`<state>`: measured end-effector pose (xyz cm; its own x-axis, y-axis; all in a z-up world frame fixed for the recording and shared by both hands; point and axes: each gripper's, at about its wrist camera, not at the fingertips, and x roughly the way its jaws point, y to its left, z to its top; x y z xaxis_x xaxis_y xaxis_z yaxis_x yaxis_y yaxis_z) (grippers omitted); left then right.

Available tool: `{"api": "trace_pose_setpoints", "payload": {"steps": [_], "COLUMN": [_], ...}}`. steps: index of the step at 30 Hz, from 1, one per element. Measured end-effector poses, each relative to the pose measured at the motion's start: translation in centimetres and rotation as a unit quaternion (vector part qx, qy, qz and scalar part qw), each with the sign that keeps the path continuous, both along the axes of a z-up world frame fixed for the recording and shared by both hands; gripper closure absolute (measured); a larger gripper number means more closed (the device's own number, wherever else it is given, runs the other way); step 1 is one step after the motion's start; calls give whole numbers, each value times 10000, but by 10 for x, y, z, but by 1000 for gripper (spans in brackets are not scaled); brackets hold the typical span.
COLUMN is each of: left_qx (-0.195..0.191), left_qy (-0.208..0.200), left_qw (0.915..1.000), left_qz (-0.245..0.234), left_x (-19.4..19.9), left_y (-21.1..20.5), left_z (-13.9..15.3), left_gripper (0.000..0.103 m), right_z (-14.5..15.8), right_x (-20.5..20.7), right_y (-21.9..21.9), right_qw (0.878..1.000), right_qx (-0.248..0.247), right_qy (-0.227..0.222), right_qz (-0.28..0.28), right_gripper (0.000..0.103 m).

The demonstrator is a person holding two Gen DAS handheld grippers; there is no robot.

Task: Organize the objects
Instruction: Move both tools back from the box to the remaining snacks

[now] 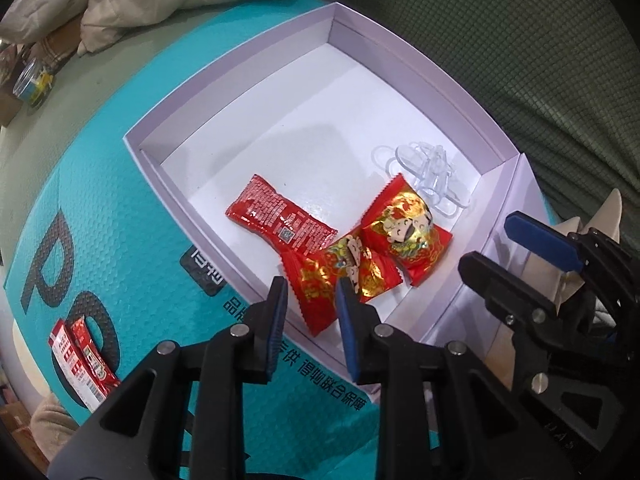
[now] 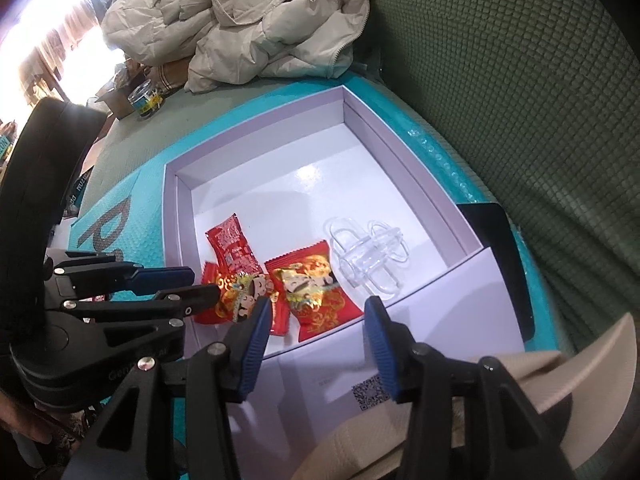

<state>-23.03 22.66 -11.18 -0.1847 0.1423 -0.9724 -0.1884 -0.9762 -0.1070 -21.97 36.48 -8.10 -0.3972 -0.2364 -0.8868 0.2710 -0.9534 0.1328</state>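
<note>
A white open box lies on a teal mat. Inside it lie three red snack packets: a plain one, one with gold print and another gold one. Clear plastic clips lie beside them. My left gripper is open and empty just above the nearest gold packet. My right gripper is open and empty over the box's near edge. Two more red packets lie on the mat.
The box's flat lid with a QR code lies open at the near side. A beige jacket is heaped at the back. A small round tin stands at the back left. A green textured cushion runs along the right.
</note>
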Motion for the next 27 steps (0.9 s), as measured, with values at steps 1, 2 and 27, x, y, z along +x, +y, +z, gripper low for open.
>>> {"api": "trace_pose_setpoints", "payload": {"steps": [1,2,27], "left_qx": [56,92,140], "left_qy": [0,6,1017], "left_qw": [10000,9999,9913], "left_qz": [36,68,822], "left_x": [0,0,41], "left_y": [-2,-3,-47], "left_z": [1,2,67], "left_gripper": [78,78,47], "right_z": [1,3,51], "right_x": [0,0,15], "right_y": [0,0,-33], "right_qw": [10000,10000,9981], "right_qx": [19,18,-336], "right_qy": [13,3,401], "right_qz": [-1,-5,339], "right_gripper": [55,53,40]}}
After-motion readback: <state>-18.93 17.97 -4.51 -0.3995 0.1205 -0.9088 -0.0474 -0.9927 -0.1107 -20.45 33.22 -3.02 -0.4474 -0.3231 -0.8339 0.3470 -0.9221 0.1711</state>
